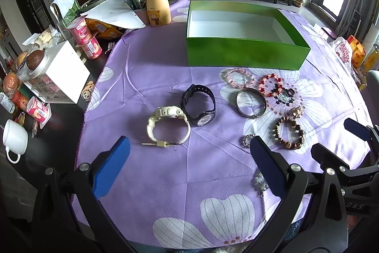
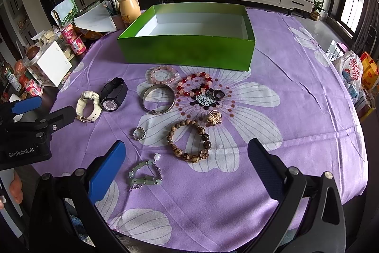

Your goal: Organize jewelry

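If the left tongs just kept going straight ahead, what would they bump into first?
Probably the white watch, lying on the purple cloth straight ahead between the open left tongs. The black watch lies just beyond; depth is uncertain.

Soft daylight from right windows, fisheye-curved edges, sharp centre

Two low forward-facing wrist views, both sharing the green box (image 1: pixel 244 49).

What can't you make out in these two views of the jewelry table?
- Green box: near part of its floor hidden by the front wall, both views.
- Jade bracelet: mostly hidden behind the left tongs in the left wrist view.
- Black watch: dial too small to read, right wrist view.
- Yogurt cups: labels blurred, left wrist view.
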The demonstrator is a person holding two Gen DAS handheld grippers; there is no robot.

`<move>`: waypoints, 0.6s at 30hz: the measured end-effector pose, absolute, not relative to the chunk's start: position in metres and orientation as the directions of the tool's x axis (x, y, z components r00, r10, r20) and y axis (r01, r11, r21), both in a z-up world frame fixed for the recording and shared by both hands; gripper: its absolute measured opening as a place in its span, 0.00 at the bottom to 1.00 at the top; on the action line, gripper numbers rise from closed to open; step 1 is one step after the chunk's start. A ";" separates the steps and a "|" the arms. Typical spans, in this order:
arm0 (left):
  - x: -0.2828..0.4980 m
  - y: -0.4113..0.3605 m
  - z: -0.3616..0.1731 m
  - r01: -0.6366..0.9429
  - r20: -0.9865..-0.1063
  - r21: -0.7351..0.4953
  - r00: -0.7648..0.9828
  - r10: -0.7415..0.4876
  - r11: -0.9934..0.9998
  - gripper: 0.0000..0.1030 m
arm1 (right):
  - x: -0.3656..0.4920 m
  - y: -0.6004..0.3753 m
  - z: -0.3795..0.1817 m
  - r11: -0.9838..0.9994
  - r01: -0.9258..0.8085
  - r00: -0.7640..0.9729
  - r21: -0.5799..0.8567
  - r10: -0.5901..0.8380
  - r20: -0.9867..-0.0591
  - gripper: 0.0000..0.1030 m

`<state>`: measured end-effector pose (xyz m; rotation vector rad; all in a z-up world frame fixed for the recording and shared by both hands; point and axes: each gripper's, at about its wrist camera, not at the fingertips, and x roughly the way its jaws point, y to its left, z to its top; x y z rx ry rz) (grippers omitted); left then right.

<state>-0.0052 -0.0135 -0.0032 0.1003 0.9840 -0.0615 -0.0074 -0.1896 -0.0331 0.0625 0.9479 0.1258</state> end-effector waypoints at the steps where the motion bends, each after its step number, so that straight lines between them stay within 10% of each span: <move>1: -0.006 -0.013 -0.003 0.096 -0.834 0.056 0.552 -0.006 0.994 0.98 | -0.007 -0.190 -0.033 0.991 -0.080 0.577 0.109 0.135 -0.805 0.99; 18: -0.005 -0.014 -0.004 0.097 -0.834 0.055 0.551 -0.008 0.994 0.98 | -0.008 -0.189 -0.032 0.991 -0.079 0.578 0.110 0.135 -0.805 0.99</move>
